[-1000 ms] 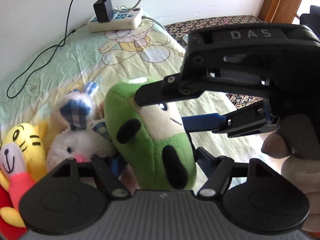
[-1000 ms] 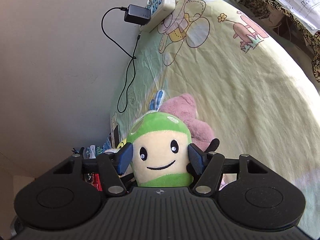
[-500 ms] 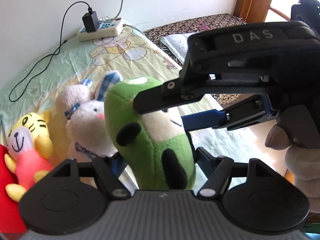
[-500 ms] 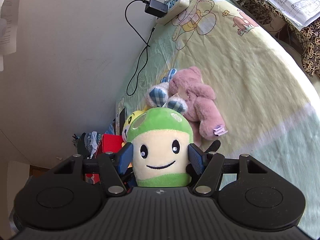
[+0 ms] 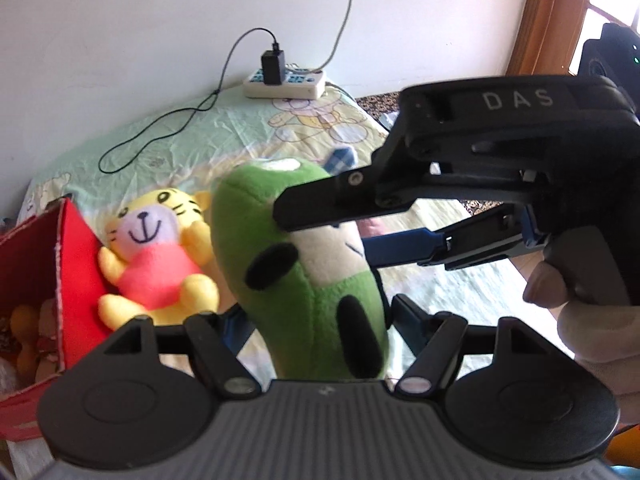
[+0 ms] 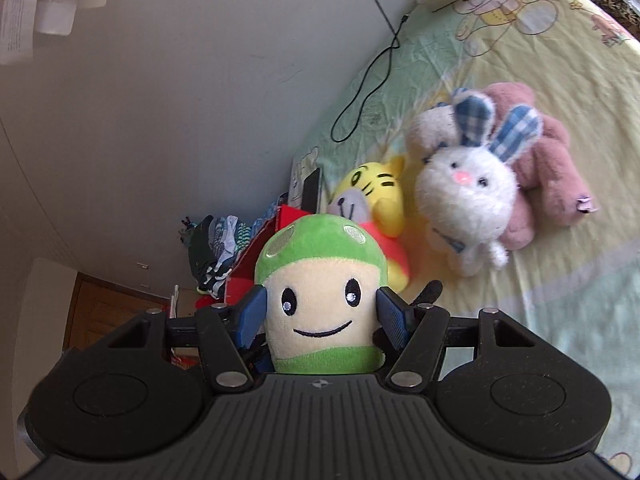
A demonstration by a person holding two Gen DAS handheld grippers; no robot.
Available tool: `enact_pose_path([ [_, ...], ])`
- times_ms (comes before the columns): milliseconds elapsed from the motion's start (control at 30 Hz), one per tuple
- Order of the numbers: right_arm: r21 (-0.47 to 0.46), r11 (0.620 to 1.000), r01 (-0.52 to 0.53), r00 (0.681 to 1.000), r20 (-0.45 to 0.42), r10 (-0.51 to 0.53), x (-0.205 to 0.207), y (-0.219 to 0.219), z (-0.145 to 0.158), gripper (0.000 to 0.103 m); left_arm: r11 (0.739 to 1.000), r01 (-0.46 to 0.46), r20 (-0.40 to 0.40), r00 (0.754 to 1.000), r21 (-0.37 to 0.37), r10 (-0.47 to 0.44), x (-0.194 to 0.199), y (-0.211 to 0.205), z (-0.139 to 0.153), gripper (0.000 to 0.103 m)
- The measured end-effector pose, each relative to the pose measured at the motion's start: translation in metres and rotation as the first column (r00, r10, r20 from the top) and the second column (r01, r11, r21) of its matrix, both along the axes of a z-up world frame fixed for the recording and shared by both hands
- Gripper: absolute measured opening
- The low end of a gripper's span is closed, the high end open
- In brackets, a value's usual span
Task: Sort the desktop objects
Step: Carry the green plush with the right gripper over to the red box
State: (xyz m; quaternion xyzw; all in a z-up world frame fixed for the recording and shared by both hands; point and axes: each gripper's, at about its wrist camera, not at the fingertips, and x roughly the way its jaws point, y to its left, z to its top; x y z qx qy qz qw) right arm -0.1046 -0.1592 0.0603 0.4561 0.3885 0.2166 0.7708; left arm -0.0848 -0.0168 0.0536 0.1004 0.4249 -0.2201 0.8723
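- nearest, right tongs (image 6: 320,314) clamped on the green mushroom plush (image 6: 322,300), blue pads pressing both cheeks, smiling face toward the camera.
- in the left wrist view, same green mushroom plush (image 5: 304,276) held upright between the left tongs (image 5: 316,320); blue pads sit just beside its lower body, but contact not clear, so cannot tell whether gripping or merely spread around it.
- right tongs (image 5: 352,224) reaching in from the right there, one black finger across the plush's head, gloved hand (image 5: 588,308) on the handle.
- just behind, yellow tiger plush (image 5: 160,248) lying on its back, touching an open red box (image 5: 68,248) at the left.
- farther out on the bed sheet (image 6: 568,320), white rabbit plush (image 6: 468,192) with blue checked ears resting against a pink plush (image 6: 548,160).
- farthest, by the wall, white power strip (image 5: 286,82) with a black charger (image 5: 273,67) plugged in, black cable (image 5: 160,136) trailing across the sheet.
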Motion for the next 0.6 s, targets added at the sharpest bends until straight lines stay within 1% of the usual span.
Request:
enact_pose_path([
  [200,0.002,1.000,-0.031,0.997,0.068,0.031,0.018,0.065,0.026,0.064,0.999,-0.036,0.069,0.997,-0.031,0.038,0.000,0.069,0.023,0.074],
  [367,-0.010,0.998,-0.061,0.992,0.113,0.062,0.041,0.128,0.044,0.065,0.996,-0.072,0.105,0.992,-0.043,0.076,0.010,0.136,0.037,0.074],
  [467,-0.017,0.997,-0.077,0.987,0.138,0.078,0.053,0.162,0.048,0.065,0.995,-0.094,0.132,0.986,-0.038,0.098,0.017,0.174,0.041,0.074],
  [600,-0.022,0.996,-0.088,0.985,0.149,0.090,0.072,0.206,0.047,0.065,0.993,-0.120,0.144,0.982,-0.024,0.122,0.025,0.221,0.041,0.074],
])
